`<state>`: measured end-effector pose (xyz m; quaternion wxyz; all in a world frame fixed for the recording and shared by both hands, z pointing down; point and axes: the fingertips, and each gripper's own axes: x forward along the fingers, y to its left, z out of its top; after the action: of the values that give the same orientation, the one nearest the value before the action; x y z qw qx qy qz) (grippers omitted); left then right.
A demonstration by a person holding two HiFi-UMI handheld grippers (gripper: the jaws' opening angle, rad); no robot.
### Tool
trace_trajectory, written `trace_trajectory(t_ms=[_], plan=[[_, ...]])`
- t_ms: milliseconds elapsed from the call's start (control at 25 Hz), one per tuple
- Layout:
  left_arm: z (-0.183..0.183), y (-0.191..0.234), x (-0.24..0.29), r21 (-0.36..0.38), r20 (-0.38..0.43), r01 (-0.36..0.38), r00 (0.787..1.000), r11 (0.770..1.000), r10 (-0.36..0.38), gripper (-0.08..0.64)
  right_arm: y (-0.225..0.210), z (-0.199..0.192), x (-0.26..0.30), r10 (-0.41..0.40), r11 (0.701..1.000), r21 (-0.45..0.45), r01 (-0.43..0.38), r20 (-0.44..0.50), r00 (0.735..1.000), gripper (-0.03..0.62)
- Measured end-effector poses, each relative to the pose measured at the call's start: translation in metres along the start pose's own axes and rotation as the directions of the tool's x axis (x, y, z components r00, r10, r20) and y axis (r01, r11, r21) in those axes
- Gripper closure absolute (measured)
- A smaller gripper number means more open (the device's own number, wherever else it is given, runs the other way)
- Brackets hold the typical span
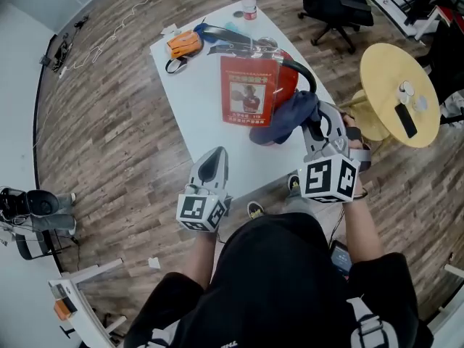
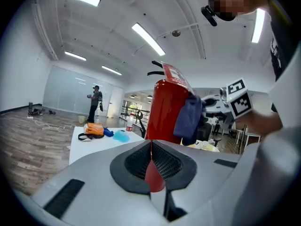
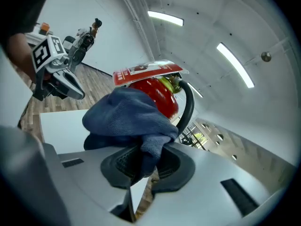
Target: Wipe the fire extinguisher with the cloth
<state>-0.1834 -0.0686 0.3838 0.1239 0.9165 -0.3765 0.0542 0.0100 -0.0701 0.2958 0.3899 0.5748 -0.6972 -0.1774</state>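
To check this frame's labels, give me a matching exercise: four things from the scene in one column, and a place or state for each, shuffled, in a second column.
Things:
1. cloth
2. left gripper
3. water bottle
4. fire extinguisher

Places or states:
A. red body with a black hose, standing on the white table
B. jaws together, nothing between them
C. pinched in the jaws of the right gripper
D. at the table's far edge

Pairs: 1-C, 2-B, 3-D, 4-A
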Motion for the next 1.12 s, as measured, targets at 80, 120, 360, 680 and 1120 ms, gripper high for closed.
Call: trace_trajectory(t_ms=[80, 120, 360, 680, 1120], plan=[[0.004, -0.007, 0.013, 0.002, 0.001, -0.016, 1.000, 1.000, 0.016, 0.537, -0.001, -0.020, -0.003, 0.024, 0.994, 0.108, -0.029, 0.053, 0.998, 0.528], [0.005, -0.010, 0.019, 0.002, -0.001, -0.028, 1.000, 1.000, 0.028, 0.536, -0.009, -0.029, -0.007, 0.017, 0.984, 0.178, -0.032, 0.085, 0.996, 0.528], [0.002, -0.016, 0.050, -0.005, -0.029, -0.111, 0.993, 0.994, 0.111, 0.536, -0.087, -0.064, 0.009, -0.005, 0.889, 0.448, -0.095, 0.216, 0.976, 0.528], [0.011, -0.022, 0.078, 0.020, -0.024, -0.179, 0.984, 0.984, 0.179, 0.535, -0.098, 0.081, 0.055, 0.322, 0.824, 0.163, -0.543, 0.654, 0.685, 0.529], [0.015, -0.021, 0.078, 0.013, -0.005, -0.338, 0.941, 0.941, 0.338, 0.535, -0.039, 0.045, 0.136, 0.560, 0.679, 0.019, -0.733, 0.633, 0.535, 0.531]])
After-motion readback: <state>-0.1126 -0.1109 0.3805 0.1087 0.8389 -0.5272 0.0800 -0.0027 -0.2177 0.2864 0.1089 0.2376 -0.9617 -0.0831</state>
